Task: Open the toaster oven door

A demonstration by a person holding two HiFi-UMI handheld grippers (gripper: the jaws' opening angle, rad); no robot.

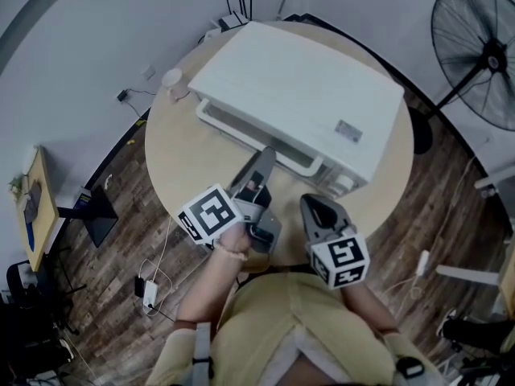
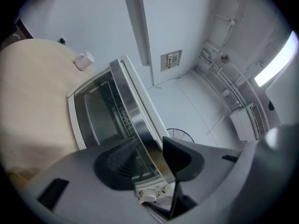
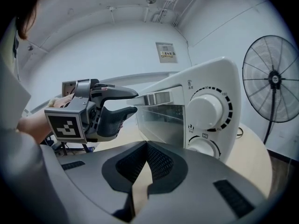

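White box-shaped metal toaster oven [image 1: 298, 95] [image 3: 205, 92]: on the far half of the round pale wooden table [image 1: 181, 163], glass door facing the near left. Door upright against the oven front, by all appearances not yet swung down.

Silver metal bar handle [image 2: 133, 111] [image 3: 156, 98]: along the top edge of the door, running between the jaws of the left gripper [image 1: 261, 163] [image 2: 149, 148] [image 3: 133, 101]. Jaws spread wide, released, one to either side of the bar near its right end. Seen from the right gripper view, one jaw above the bar and one below, with a gap showing, so no clamp on it.

Right gripper [image 1: 314, 203] [image 3: 146, 146]: near the table's near edge, right of the left gripper and apart from the oven. Ribbed pads clenched together, nothing between them.

Two round white dials [image 3: 205, 111]: on the oven's right front panel, one above the other.

Small pale mug [image 1: 173, 81] [image 2: 84, 59]: on the table at the far left, just beside the oven's left corner.

Black standing fan [image 1: 483, 51] [image 3: 273, 76]: on the dark wooden floor, far right, well apart from the table.
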